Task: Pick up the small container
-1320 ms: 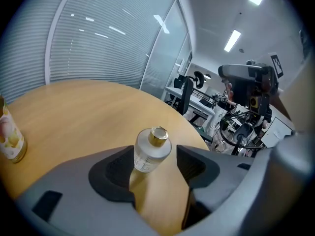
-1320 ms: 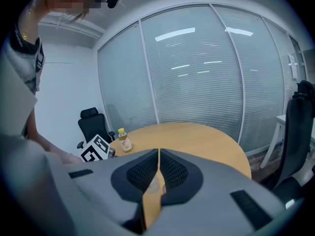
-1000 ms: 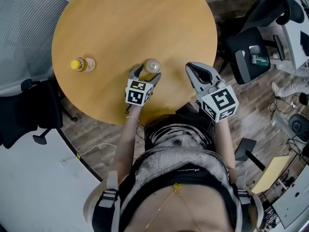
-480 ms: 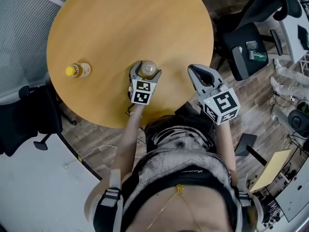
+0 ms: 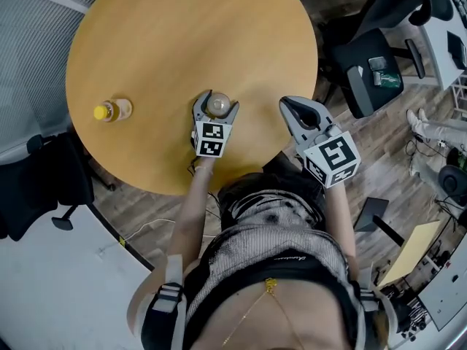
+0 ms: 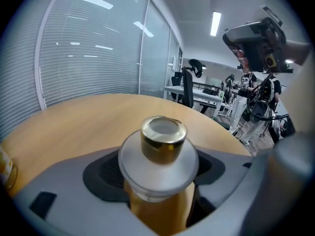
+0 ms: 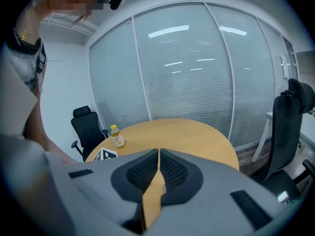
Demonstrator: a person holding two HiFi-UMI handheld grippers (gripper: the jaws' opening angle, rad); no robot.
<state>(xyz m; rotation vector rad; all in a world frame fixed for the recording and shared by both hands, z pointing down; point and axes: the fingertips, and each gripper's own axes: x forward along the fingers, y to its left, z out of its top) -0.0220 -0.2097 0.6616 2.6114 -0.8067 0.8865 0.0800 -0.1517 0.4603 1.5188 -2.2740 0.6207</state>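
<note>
The small container (image 5: 218, 106) is a frosted bottle with a gold cap, upright on the round wooden table (image 5: 182, 35) near its front edge. My left gripper (image 5: 217, 102) reaches around it, one jaw on each side. In the left gripper view the container (image 6: 164, 141) stands deep between the two dark pads, with a little space beside it. These jaws have just been opening wider and stand open around it. My right gripper (image 5: 286, 102) hovers over the table's right front edge, its pads (image 7: 170, 170) pressed together with nothing between them.
A second bottle with a yellow cap (image 5: 111, 111) stands at the table's left side; the right gripper view also shows this yellow-capped bottle (image 7: 116, 136). Black office chairs stand at the right (image 5: 379, 57) and lower left (image 5: 36, 173). Glass walls with blinds ring the room.
My left gripper has slid forward and down, so the container now sits between its jaws, not just ahead of them. The right gripper has kept its place.
</note>
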